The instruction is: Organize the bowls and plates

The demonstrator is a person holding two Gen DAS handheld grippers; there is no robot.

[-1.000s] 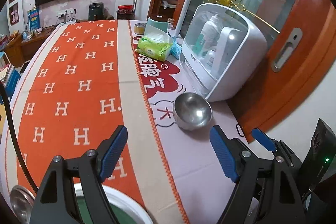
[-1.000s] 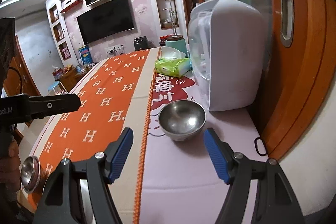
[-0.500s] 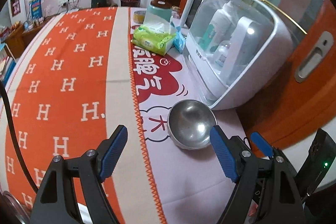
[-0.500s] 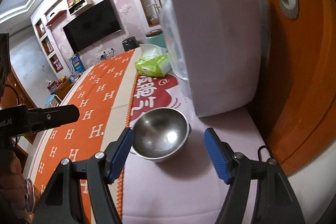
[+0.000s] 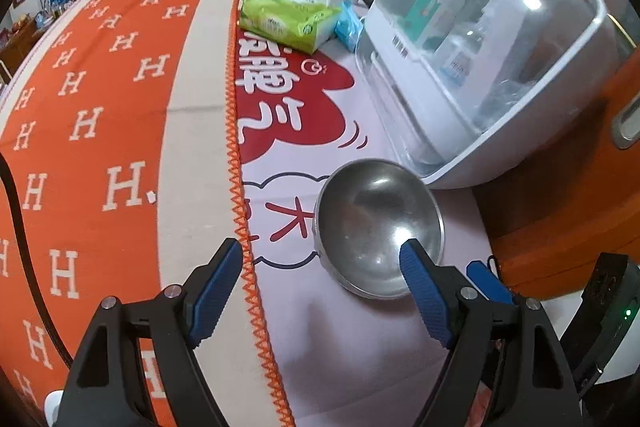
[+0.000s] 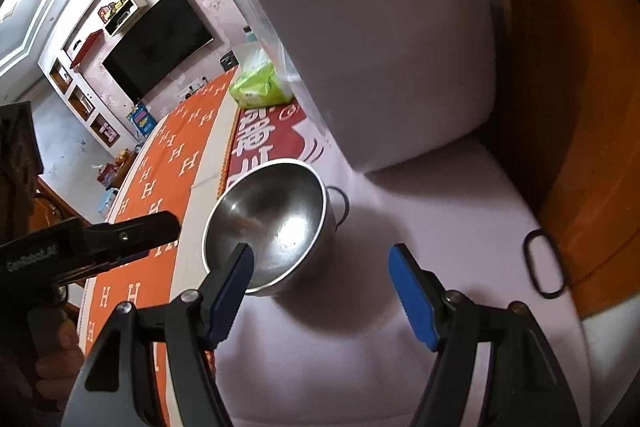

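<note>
One steel bowl (image 5: 378,233) sits upright on the pale tablecloth (image 5: 344,327) beside the white storage box (image 5: 472,67). Left gripper (image 5: 320,291) hangs over it, jaws spread wide and empty, right fingertip above the rim. Right gripper (image 6: 320,291), likewise spread and empty, angles down just beside the bowl.

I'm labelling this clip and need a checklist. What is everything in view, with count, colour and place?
steel bowl: one, silver, upright on the pale mat, in front of the cabinet
storage cabinet: one, white with clear front, bottles inside, at the table's right edge
tissue pack: one, green, behind the red print
tablecloth: one, orange with white H letters, left part of the table
television: one, black, on the far wall
left gripper: one, black with blue pads, open, empty
right gripper: one, same colours, open, empty
</note>
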